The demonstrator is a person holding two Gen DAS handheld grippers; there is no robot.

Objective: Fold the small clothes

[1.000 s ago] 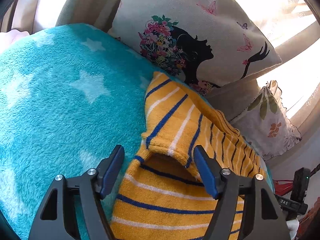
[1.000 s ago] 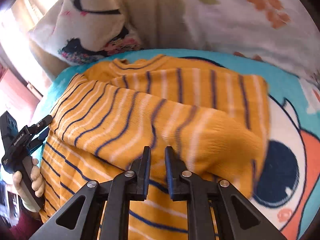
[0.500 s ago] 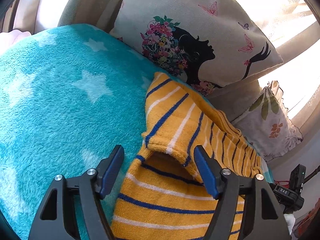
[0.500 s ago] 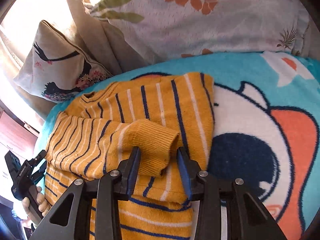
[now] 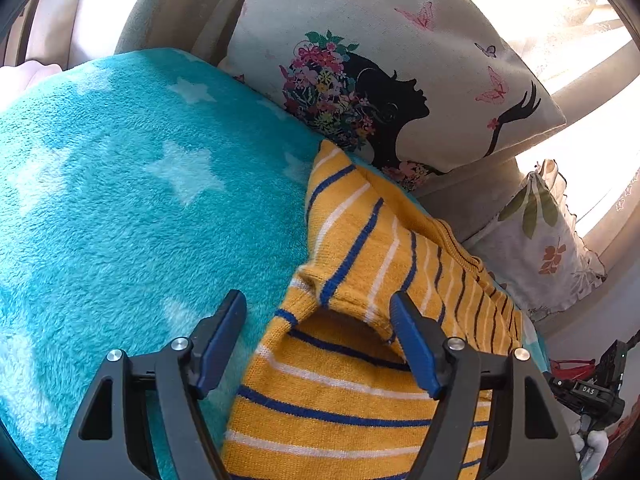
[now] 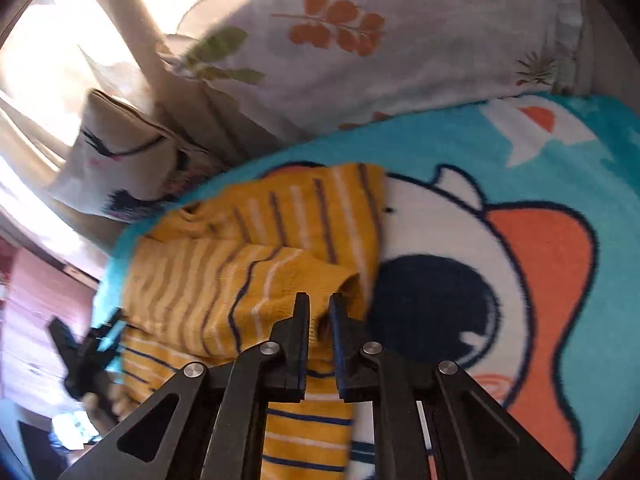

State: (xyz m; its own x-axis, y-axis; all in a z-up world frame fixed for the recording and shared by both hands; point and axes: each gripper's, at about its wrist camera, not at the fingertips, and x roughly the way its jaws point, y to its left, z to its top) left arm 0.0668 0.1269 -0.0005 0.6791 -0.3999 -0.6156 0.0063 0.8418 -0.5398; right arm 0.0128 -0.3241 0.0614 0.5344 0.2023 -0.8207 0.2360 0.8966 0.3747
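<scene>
Left gripper (image 5: 318, 338) jaws spread wide, low over the sweater (image 5: 352, 392), gripping nothing. Right gripper (image 6: 320, 316) jaws nearly closed, pinching the sleeve cuff (image 6: 320, 280) between the pads; the view is motion-blurred.

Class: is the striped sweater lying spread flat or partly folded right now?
Partly folded: both sleeves of the sweater lie doubled across its body, the right tool pinching one cuff.

Both of the 2 wrist views sit low and close over the striped sweater (image 5: 360, 360) (image 6: 256, 264), from opposite sides. Each shares the turquoise blanket (image 5: 120, 220) (image 6: 600, 184) and silhouette pillow (image 5: 380, 80) (image 6: 116, 160).
</scene>
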